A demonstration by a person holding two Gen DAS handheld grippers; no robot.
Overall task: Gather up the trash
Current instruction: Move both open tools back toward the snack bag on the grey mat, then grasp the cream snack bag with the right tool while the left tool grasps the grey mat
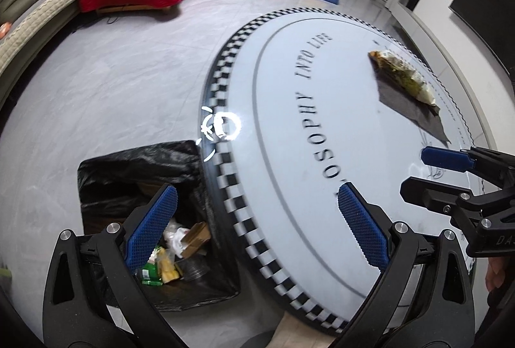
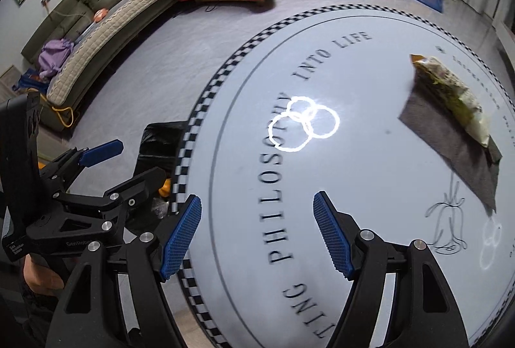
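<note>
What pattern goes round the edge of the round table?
Black and white checks run round the table's edge, clearest in the left wrist view.

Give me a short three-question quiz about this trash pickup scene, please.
1. True or false: the snack wrapper is already in the trash bin.
2. What lies under the wrapper? A) a dark cloth B) a plate C) a book
3. Fill in: both the left hand-held gripper and the right hand-held gripper are open and hold ____.

Key: 1. False, it lies on the round table. 2. A, the dark cloth. 3. Nothing.
</note>
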